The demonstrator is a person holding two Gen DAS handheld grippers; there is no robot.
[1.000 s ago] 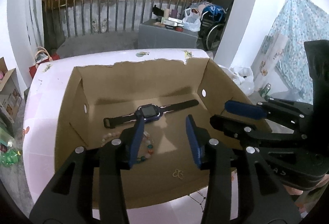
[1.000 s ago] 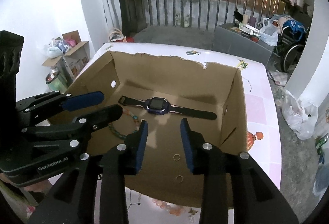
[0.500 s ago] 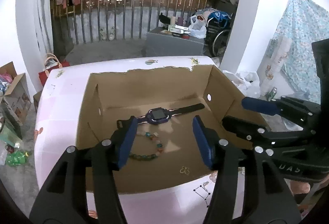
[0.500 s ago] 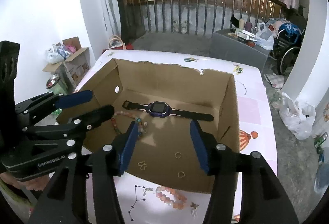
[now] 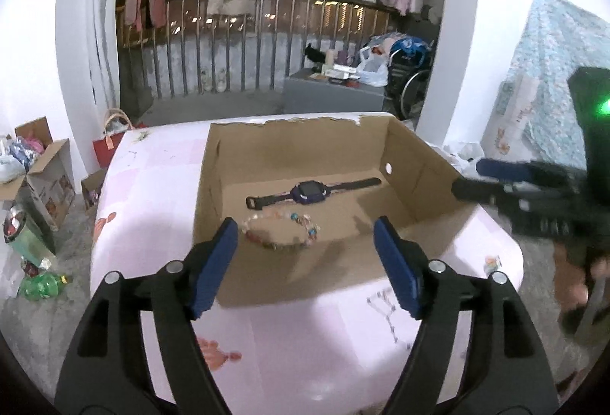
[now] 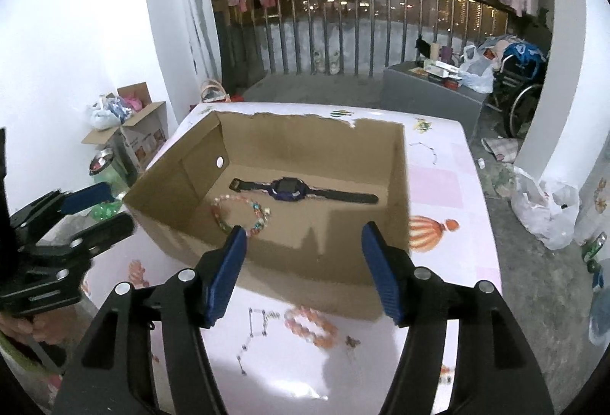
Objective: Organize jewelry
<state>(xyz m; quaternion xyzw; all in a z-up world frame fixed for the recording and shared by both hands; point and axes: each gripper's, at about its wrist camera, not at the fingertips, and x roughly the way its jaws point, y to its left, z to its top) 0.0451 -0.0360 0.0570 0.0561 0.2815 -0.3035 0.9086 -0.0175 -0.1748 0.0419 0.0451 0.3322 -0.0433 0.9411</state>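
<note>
Backing off from the cardboard box [image 5: 415, 163], now mid-frame; left gripper [image 5: 305, 264] and right gripper [image 6: 303, 272] opening wider than before, gripping nothing.

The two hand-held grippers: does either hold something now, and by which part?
Nothing is held. The left hand-held gripper and right hand-held gripper are both opening, with nothing between their jaws.

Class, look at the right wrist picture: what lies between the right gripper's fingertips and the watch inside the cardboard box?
In the right wrist view, the box's near wall stands between the empty, opening right gripper and the watch, then bare box floor; the bead bracelet lies left of that line.
</note>
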